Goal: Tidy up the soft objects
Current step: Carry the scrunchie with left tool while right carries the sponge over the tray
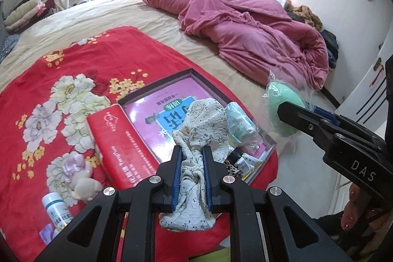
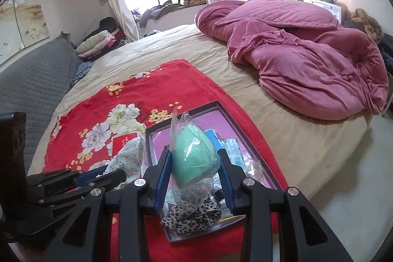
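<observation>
- Between the pads of the left gripper (image 1: pixel 192 154), in the left wrist view, a speckled white cloth (image 1: pixel 196 131) is pinched, bunched at the pads and hanging down toward the camera.
- Just beyond and below that gripper lies a shallow box (image 1: pixel 203 80) on the red floral blanket (image 1: pixel 73 60), with a red tissue pack (image 1: pixel 118 139) at the gripper's left.
- Off to its right, the right gripper (image 1: pixel 292 112) carries a green bagged item (image 1: pixel 282 102).
- Between the right gripper's (image 2: pixel 195 156) fingers, in the right wrist view, the green soft item in its clear bag (image 2: pixel 194 151) is clamped, held above the box (image 2: pixel 245 124).
- Directly beneath it a leopard-print scrunchie (image 2: pixel 194 215) rests in the box's near corner.
- Judgement: both soft items are in transit; next each hand needs lowering over its destination before releasing, which I cannot identify.
</observation>
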The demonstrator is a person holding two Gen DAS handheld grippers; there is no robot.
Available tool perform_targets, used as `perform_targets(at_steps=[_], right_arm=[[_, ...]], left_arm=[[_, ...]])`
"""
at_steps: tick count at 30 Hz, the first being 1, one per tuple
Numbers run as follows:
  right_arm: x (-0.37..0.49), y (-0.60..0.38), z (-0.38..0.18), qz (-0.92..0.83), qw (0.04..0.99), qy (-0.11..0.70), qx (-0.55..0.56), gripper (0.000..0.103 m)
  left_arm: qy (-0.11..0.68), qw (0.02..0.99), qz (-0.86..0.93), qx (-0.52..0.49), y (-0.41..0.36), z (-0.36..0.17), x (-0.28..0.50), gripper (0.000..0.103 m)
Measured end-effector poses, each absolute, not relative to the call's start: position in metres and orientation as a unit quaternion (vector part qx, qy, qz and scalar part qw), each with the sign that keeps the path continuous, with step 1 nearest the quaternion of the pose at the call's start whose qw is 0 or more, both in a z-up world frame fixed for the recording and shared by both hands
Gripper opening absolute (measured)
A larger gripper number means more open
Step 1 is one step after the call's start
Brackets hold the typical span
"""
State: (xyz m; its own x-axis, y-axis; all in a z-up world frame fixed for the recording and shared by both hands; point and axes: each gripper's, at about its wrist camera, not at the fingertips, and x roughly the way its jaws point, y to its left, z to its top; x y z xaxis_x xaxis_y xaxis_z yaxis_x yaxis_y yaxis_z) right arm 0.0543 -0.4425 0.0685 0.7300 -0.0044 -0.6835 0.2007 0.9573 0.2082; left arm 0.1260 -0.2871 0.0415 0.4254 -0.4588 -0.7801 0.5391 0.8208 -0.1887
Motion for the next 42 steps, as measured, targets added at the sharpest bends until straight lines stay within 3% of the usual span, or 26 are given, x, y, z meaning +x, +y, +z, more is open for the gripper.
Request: perform_targets(at_steps=[35,42], right_arm=[[0.097,-0.455,-0.028,-0.049,0.884,0.442,0.143,0.038],[0.101,-0.458,-0.056,-0.048,0.87,0.466,0.153,0.038]], left_arm=[[0.511,0.812,-0.268,0.087,-0.333,-0.049,0.183,0.017],[0.534,0.799,-0.259,0.091,-0.339,-0.065,0.197,0.021]])
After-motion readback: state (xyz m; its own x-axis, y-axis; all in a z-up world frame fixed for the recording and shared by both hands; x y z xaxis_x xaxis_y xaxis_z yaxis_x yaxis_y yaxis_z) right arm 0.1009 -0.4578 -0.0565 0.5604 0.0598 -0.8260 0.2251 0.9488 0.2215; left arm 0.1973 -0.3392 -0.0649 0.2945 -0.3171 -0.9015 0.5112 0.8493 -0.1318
